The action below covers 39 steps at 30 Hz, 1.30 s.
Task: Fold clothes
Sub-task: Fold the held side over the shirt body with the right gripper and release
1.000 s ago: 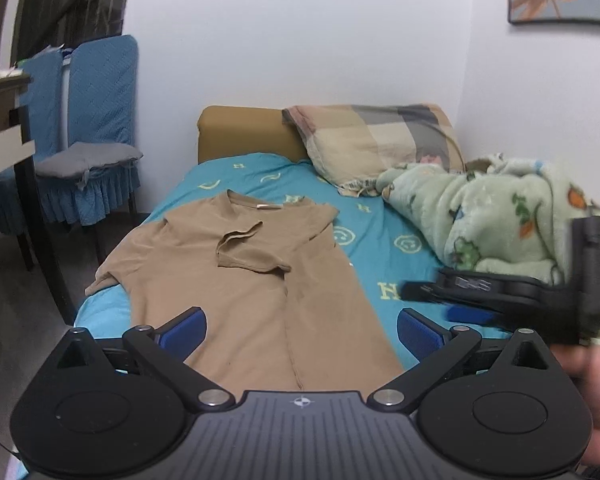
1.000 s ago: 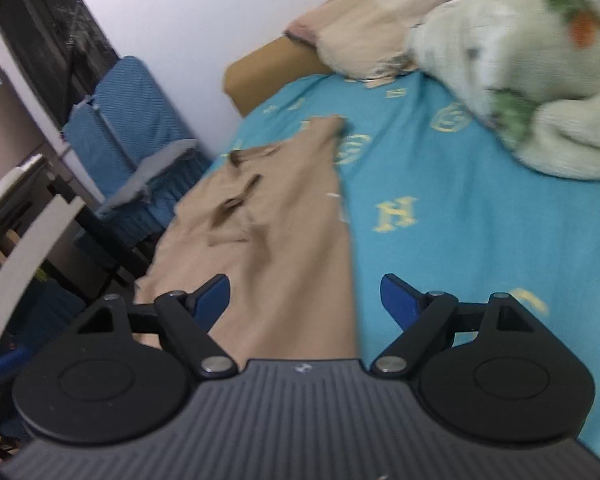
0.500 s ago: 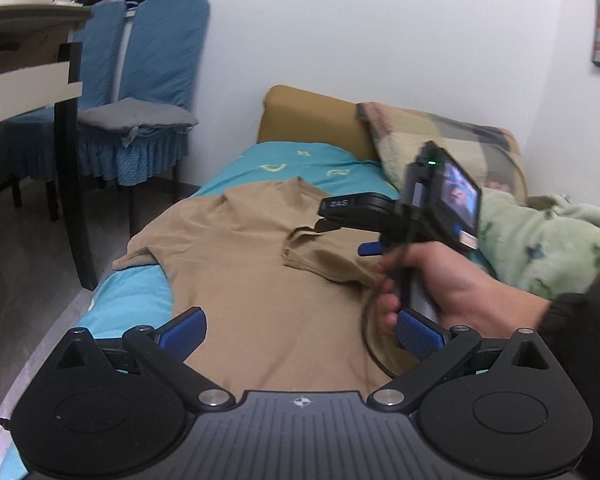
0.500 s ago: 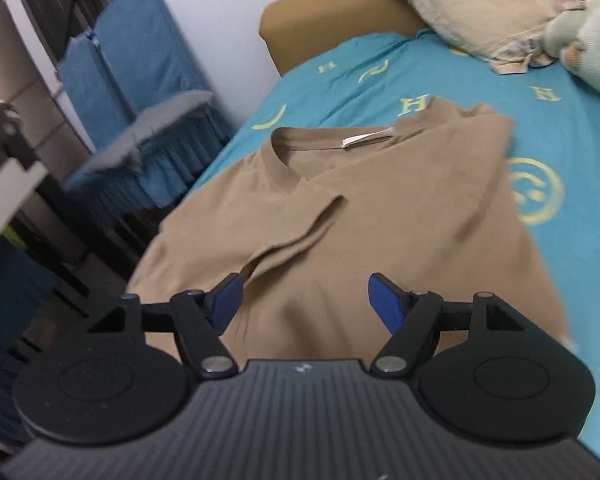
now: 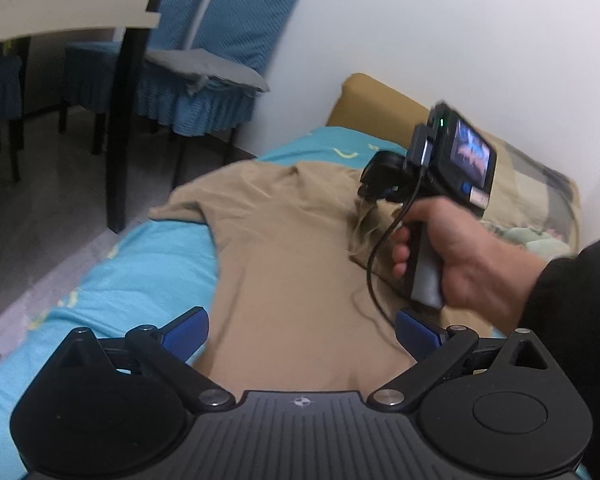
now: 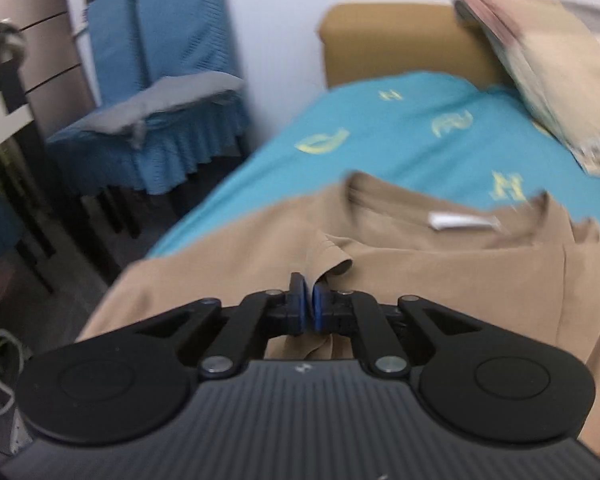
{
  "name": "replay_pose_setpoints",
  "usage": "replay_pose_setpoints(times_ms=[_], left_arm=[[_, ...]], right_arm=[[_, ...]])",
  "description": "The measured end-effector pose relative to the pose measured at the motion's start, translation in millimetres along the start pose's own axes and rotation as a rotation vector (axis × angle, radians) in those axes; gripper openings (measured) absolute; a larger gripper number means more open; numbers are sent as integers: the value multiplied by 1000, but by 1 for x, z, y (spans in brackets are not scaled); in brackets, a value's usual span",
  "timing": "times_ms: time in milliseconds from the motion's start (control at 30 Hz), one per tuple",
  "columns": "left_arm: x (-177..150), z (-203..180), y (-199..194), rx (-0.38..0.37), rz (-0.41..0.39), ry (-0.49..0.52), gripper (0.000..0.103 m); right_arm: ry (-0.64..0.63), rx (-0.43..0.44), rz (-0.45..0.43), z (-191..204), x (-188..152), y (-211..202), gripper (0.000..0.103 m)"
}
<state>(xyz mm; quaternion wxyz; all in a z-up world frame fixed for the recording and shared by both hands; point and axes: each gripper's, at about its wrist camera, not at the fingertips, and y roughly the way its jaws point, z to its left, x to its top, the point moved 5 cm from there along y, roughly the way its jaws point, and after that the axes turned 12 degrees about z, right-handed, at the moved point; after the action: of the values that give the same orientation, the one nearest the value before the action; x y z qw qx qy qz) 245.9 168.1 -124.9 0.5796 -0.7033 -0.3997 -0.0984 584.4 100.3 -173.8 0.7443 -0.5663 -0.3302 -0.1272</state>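
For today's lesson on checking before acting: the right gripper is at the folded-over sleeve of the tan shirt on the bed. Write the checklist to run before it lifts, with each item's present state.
1. Right gripper shut on the sleeve: ok, pads together with the cloth edge between them.
2. Left gripper free: ok, open, nothing between its fingers.
3. Shirt lying flat: not ok, wrinkled, one side hangs off the bed.
4. Collar visible: ok.
5. Grip holds one layer only: cannot tell.

My pads [image 6: 296, 304] are blue on black arms. The shirt [image 5: 292, 264] is plain tan, the sheet [image 6: 400, 136] turquoise with yellow letters, the chair cover [image 5: 228, 16] blue.
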Motion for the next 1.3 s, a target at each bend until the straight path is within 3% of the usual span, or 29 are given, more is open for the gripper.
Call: replay_pose_setpoints(times_ms=[133, 167, 200, 233, 267, 367, 533, 600, 667, 700, 767, 800, 867, 1033, 1200, 1300], left_arm=[[1, 2, -10, -5, -17, -10, 99], [1, 3, -13, -5, -21, -16, 99], [2, 6, -15, -2, -24, -25, 99], [2, 8, -17, 2, -26, -36, 99], [2, 11, -19, 4, -26, -50, 99], [5, 22, -25, 15, -28, -102, 99], [6, 37, -29, 47, -37, -175, 99], [4, 41, -29, 53, -26, -194, 99], [3, 44, -27, 55, -14, -208, 99], [3, 45, -26, 57, -11, -212, 99], [2, 47, -25, 65, -8, -219, 99], [2, 48, -25, 67, -10, -223, 99], [2, 51, -26, 70, -22, -230, 99], [1, 50, -29, 70, -43, -209, 99], [-4, 39, -29, 69, -32, -163, 99], [-9, 32, -26, 77, -29, -134, 99]], right_arm=[[-32, -47, 45, 24, 6, -5, 16], [-68, -44, 46, 34, 6, -6, 39], [-110, -40, 45, 44, 5, -7, 56], [-154, -36, 37, 55, 2, -9, 84], [-200, -29, 22, 67, -2, -12, 89], [-369, 54, 26, 108, -18, -13, 87], [-717, 218, 173, 181, -66, 4, 87], [-815, 245, 225, 201, -86, 14, 87], [-846, 227, 241, 211, -96, 25, 76], [-833, 213, 229, 213, -96, 28, 68], [-743, 182, 197, 211, -86, 32, 13], [-687, 178, 189, 209, -80, 32, 6], [-628, 179, 127, 205, -71, 23, 6], [-442, 166, -149, 169, -40, -32, 6], [-82, 2, -379, 70, -17, -84, 6], [125, -123, -421, -5, -28, -95, 6]])
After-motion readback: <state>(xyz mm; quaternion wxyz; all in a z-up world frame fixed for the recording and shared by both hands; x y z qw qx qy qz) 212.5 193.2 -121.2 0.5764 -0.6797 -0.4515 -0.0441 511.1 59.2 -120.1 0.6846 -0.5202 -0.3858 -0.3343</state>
